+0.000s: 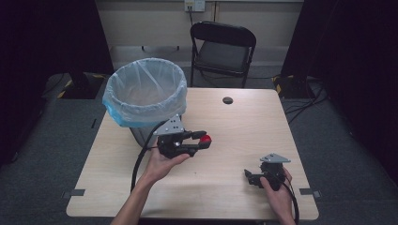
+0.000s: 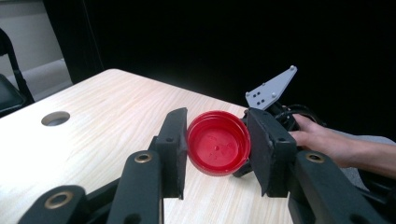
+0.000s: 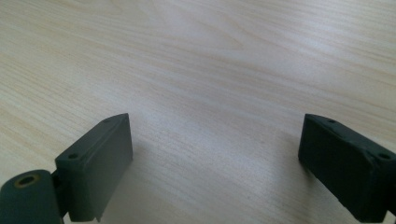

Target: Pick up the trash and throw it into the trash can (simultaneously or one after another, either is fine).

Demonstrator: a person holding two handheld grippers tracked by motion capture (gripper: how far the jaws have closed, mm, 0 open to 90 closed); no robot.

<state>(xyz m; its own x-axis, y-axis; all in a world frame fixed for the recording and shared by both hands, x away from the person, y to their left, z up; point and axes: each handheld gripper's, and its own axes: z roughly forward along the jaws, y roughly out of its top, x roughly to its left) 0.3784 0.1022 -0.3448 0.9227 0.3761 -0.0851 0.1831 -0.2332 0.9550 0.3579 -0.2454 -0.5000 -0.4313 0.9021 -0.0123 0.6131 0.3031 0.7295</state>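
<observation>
Left gripper view: we've got the light, stiff red cap (image 2: 218, 143) clamped rim-to-rim in our left gripper (image 2: 217, 149), likely slippery.

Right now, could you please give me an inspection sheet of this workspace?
Surface: wooden table, bare wood, one round hole.
Job's things: red cap clamped in left claw; lined bin stands at the table's far left.
Clutter: nothing seen.
Grippers: left claw shut on the cap; right claw open, nothing between its jaws.
Cables: one black cable trails from each claw.
Surroundings: folding chair, dark curtains.
</observation>
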